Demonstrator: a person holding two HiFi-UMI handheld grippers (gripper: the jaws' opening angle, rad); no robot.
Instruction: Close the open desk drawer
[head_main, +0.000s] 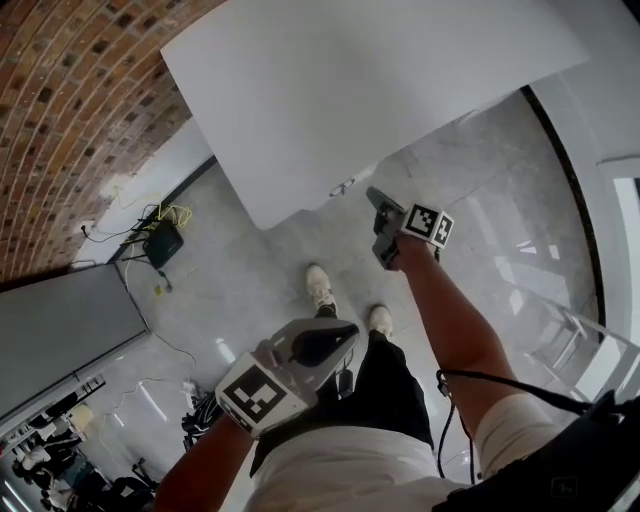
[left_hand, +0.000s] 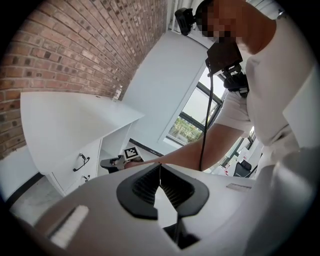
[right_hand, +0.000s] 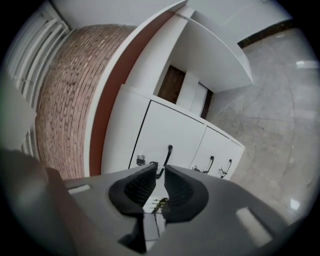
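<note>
Against the brick wall, bench: white bench (head_main: 330, 90) with a bare top, seen from steeply above. The brick wall (head_main: 70, 110) runs along its far side and grey floor (head_main: 480, 190) lies before its front.
Drawer stack: three white fronts under the bench top, each with a dark bow handle.
Drawer: top drawer (right_hand: 165, 130), directly under the bench top. Its front appears to stand a little proud of the two below, so it is judged the open one. How far out it is cannot be read.
Person: standing before the bench front, shoes (head_main: 320, 287) near its edge.
Right tool: right tool (right_hand: 159, 172) held out at the bench front, just beside the top drawer. Its jaws are parted by a narrow slit and grip nothing.
Left tool: left tool (left_hand: 159, 166) held at the person's waist, well apart from the bench. Its jaws are pressed together and empty.
Handle: handle (right_hand: 167, 154) on the top drawer front, just beyond the right tool's tips. Its lower end lines up with the slit; contact cannot be told.
Lock: small round lock (right_hand: 140, 160) on the same front, beside the handle.
Step in hand: approach, by judgement. The right tool is lined up at the drawer front, and no push is evident.
Next move: likely a flat press with the right tool's tips on the front beside the handle, driven straight into the bench body until the front sits flush with those below. The handle should be kept out of the slit to avoid snagging.
</note>
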